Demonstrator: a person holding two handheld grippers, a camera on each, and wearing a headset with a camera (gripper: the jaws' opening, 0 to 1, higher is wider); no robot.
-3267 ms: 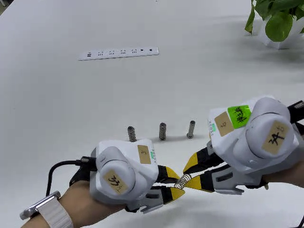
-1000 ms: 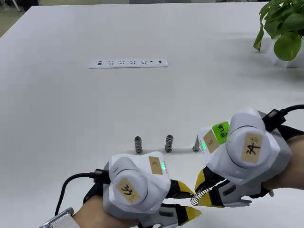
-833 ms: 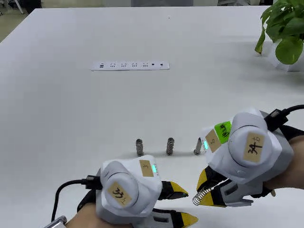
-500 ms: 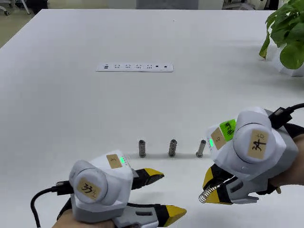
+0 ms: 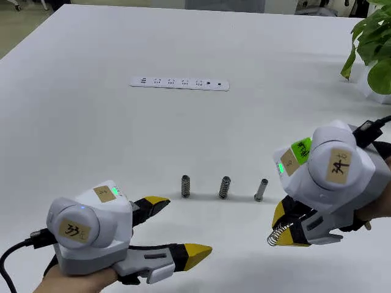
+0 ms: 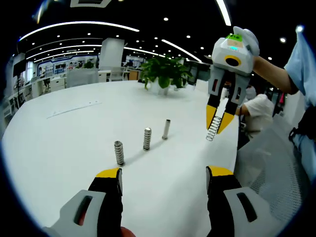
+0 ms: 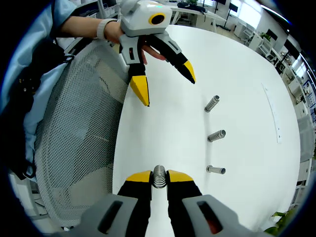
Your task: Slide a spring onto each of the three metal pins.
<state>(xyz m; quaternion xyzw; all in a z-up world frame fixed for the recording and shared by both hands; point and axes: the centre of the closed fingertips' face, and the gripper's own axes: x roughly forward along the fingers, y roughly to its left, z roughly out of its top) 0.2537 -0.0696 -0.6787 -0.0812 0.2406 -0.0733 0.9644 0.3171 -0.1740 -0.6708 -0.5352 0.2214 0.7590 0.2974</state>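
- Your left claw (image 5: 177,227) has let go of the spring and drawn off toward 8 o'clock in the head view. Its jaws now stand wide apart with nothing between them.
- Your right claw (image 5: 284,227) alone carries the spring (image 5: 277,234). Its jaws are closed on the coil, and the free end pokes out toward 7 o'clock of the tips. In the right gripper view the coil sits pinched between the two yellow tips.
- That reads as the hand-over finished: the spring has gone from a two-claw hold to a one-claw hold, ready for placing.
- On the table (image 5: 122,140) three pins stand upright in a row. The left pin (image 5: 186,186) and the middle pin (image 5: 225,187) each wear a coil already.
- The bare pin (image 5: 261,190) is the right-hand one. It lies near your right claw's tips, at about 11 o'clock from them, and apart from them.
- Two of three look done. Next you will likely need to bring the coil's open end over the bare pin's top and line it up with the shaft. A coil held at one spot can flex, so ease it down.
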